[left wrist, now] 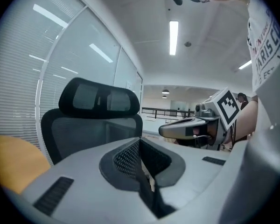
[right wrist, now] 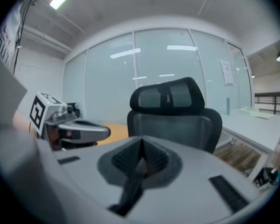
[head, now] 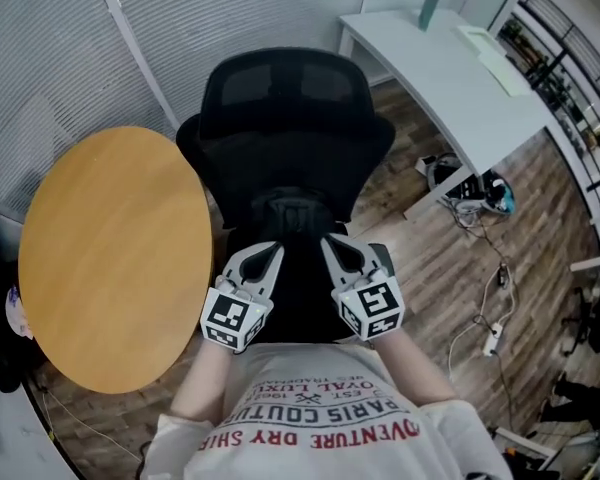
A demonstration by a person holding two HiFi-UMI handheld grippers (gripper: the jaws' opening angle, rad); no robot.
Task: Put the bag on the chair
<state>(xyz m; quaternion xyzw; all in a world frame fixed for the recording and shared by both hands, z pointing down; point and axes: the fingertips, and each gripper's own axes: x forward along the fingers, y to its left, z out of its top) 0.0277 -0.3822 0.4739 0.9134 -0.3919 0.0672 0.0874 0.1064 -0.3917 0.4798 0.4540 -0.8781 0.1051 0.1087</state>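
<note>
A black mesh office chair (head: 285, 98) with a headrest stands in front of me, also seen ahead in the left gripper view (left wrist: 95, 97) and the right gripper view (right wrist: 170, 97). A black bag (head: 292, 288) hangs low over the seat between both grippers; its outline blends into the dark chair. My left gripper (head: 265, 253) is shut on a black strap (left wrist: 147, 185) that runs down out of its jaws. My right gripper (head: 332, 248) is shut on another black strap (right wrist: 130, 185). The two grippers sit side by side, close together.
A round wooden table (head: 110, 248) stands just left of the chair. A white desk (head: 460, 78) with a bottle (head: 429, 8) is at the back right. Cables and a power strip (head: 490, 338) lie on the wooden floor to the right. A glass wall with blinds stands behind.
</note>
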